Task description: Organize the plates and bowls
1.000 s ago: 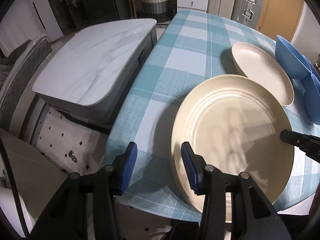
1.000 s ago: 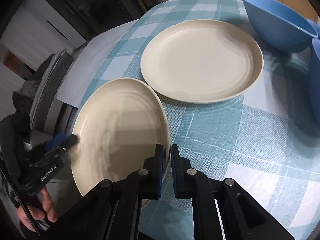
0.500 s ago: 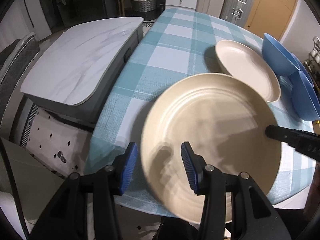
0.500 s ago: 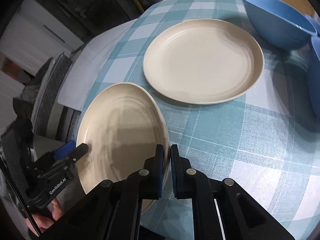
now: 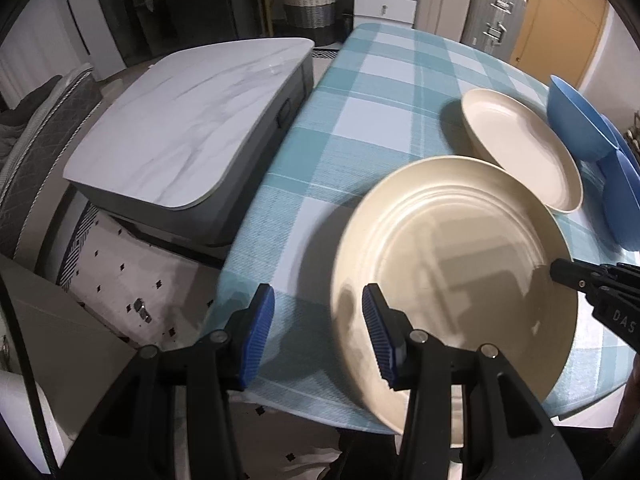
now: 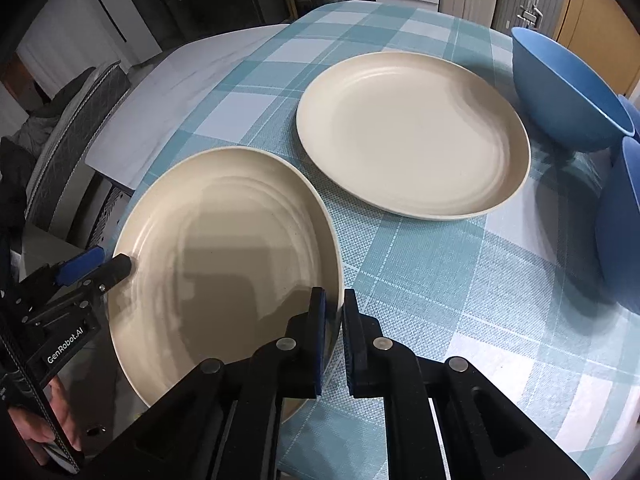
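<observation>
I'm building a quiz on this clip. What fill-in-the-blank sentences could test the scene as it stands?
1. The right gripper is clamped on the rim of the near round cream ___.
2. The checked teal and white tablecloth carries a second cream plate, which lies ___ on it.
3. The deep bowls to the right of that plate are coloured ___.
4. The left gripper has its jaws ___, with only one blue pad over the near plate.

Missing words: plate; flat; blue; open
</observation>
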